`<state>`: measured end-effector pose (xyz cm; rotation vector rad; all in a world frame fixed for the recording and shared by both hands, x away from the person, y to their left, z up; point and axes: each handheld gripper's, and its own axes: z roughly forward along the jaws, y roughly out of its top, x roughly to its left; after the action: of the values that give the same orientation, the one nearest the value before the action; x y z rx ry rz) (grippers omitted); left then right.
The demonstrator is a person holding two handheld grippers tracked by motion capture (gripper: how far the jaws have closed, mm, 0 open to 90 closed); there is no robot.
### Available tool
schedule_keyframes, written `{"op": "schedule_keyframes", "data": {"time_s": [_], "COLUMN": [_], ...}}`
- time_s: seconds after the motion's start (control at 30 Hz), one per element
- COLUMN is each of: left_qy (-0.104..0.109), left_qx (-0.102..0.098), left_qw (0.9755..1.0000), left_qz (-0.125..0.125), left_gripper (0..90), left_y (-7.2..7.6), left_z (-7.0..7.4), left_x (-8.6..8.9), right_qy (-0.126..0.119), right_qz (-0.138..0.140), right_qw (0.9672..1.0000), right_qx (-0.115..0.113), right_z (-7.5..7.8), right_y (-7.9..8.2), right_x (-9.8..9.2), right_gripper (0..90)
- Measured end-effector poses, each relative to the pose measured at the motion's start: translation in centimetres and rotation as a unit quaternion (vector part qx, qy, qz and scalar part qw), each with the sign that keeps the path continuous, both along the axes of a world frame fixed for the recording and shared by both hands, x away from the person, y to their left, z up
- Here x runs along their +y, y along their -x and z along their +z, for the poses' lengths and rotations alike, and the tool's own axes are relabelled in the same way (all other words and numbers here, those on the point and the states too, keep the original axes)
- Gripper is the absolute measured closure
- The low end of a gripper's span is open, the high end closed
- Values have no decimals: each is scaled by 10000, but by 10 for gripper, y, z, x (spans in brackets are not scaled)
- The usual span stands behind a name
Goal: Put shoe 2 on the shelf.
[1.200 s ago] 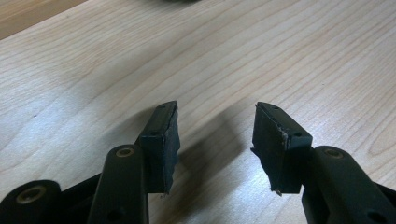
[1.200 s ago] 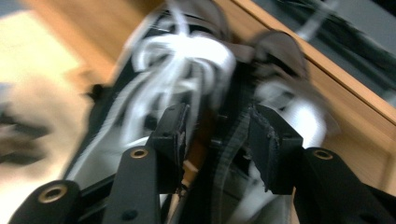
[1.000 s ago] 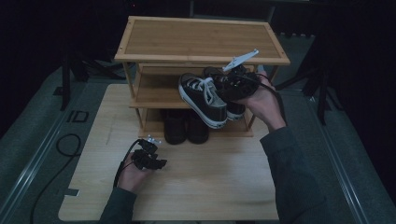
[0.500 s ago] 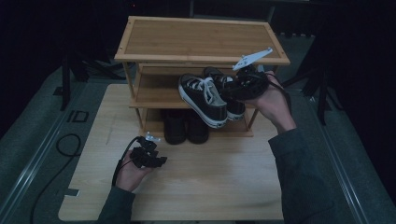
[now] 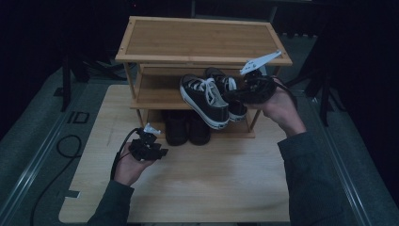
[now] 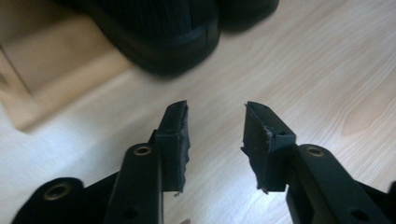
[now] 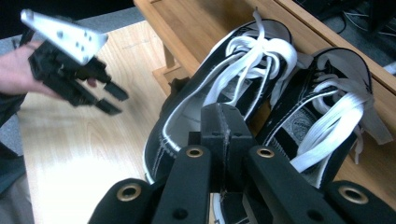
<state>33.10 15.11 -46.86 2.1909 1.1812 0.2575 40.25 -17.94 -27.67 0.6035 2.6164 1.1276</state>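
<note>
The right gripper (image 5: 237, 96) has just clamped the near sneaker's (image 5: 205, 99) heel, tilting it off the rack's (image 5: 202, 37) middle shelf; 1 sneaker (image 5: 226, 87) remains. The left gripper (image 6: 216, 128) hangs part-open, empty.

Black canvas sneaker (image 5: 207, 100) with white laces, tilted, toe overhanging the middle shelf edge.

High view above table (image 5: 188, 188), tool views close, sharing its wood.

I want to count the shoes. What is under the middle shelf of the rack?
Two dark shoes stand side by side on the bottom shelf. The sneakers above cover their rear parts.
</note>
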Motion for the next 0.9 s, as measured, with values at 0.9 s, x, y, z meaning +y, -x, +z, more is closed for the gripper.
{"op": "schedule_keyframes", "data": {"time_s": [0.9], "left_qy": [-333], "left_qx": [-638], "left_qw": [9973], "left_qz": [-151], "left_gripper": [900], "left_y": [-31], "left_z": [67], "left_x": [-22], "right_qy": [199], "right_qz": [110], "right_qw": [9997], "right_qx": [-44], "right_z": [-11], "right_y": [26], "right_x": [-24], "right_gripper": [896]}}
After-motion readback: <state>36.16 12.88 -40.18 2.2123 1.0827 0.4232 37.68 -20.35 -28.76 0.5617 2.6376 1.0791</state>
